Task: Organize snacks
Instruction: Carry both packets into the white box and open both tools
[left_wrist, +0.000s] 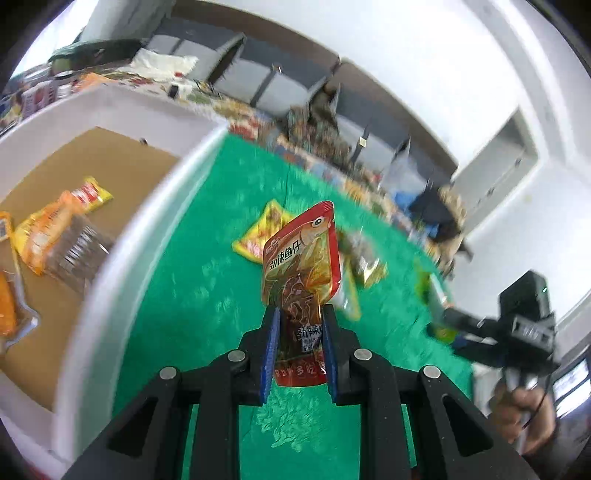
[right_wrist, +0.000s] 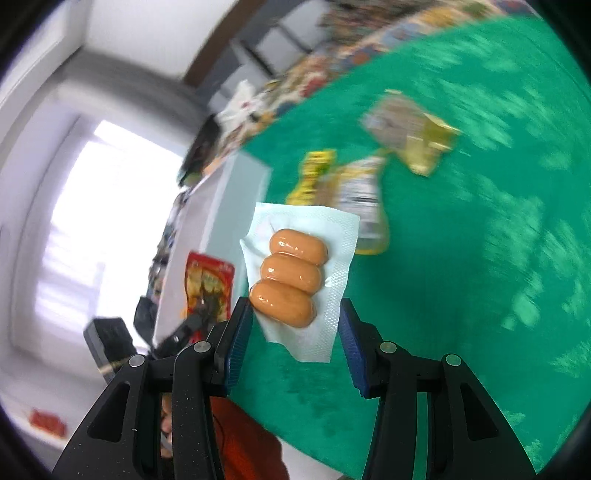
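My left gripper (left_wrist: 301, 310) is shut on the lower part of a red fish-snack packet (left_wrist: 299, 254), which stands upright above the green cloth (left_wrist: 207, 280). My right gripper (right_wrist: 295, 306) is shut on a clear vacuum pack of three small sausages (right_wrist: 291, 280), with both blue pads against the pack's edges, lifted over the cloth. In the right wrist view the left gripper (right_wrist: 195, 321) and its red packet (right_wrist: 208, 280) show at the left. The right gripper (left_wrist: 458, 325) appears blurred at the right of the left wrist view.
A white box (left_wrist: 122, 258) with a brown floor stands left of the cloth and holds several packets, one orange (left_wrist: 48, 229). Loose packets lie on the cloth: a yellow one (left_wrist: 258, 236), a gold one (right_wrist: 413, 136), a yellow-green one (right_wrist: 314, 177). A cluttered table edge runs behind.
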